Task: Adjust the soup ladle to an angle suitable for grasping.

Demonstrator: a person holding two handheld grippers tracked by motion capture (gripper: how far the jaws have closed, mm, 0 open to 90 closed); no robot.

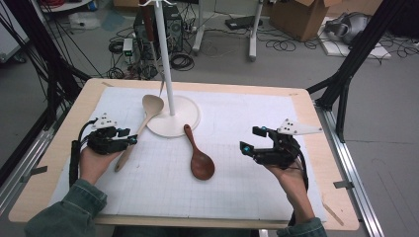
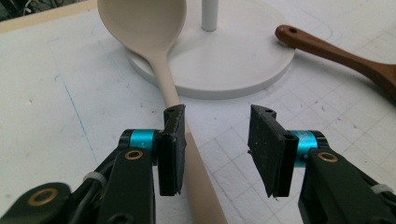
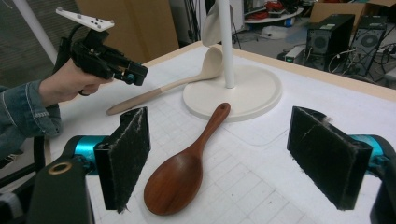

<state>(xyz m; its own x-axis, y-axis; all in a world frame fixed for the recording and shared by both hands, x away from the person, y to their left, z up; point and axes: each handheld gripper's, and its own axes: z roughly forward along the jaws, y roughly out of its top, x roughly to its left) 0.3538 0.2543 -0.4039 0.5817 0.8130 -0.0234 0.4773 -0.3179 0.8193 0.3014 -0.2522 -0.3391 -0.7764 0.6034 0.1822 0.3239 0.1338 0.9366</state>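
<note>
White gridded paper (image 1: 237, 187) covers the wooden table (image 1: 341, 207) in the middle of the high view, and behind it, in the upper part of the frame, the grey floor is full of cables, a computer case and a cardboard box. A white stand (image 1: 174, 116) with a round base and a thin pole is placed in the upper middle of the paper.

A pale wooden spoon (image 1: 143, 123) lies left of the centre. Its bowl leans on the left edge of the round base and its handle goes down toward the lower left. The left gripper (image 1: 132, 139) is at the left side of the frame, held by a hand in a denim sleeve, and its tips are at the handle of this spoon. In the left gripper view the handle (image 2: 187, 140) passes between the two black jaws. It touches the jaw on the left side of the frame, while the jaw on the right side is apart from it, with bare paper in the gap. So the jaws are spread around the handle and do not pinch it.

A dark brown spoon (image 1: 199, 158) lies in the centre of the high view, its bowl toward the lower edge and the end of its handle just beside the base. The right gripper (image 1: 249, 140) is at the right side, well apart from this spoon. In the right gripper view its jaws stand wide apart with nothing held, and the dark spoon (image 3: 182, 172) lies on the paper beyond them.
</note>
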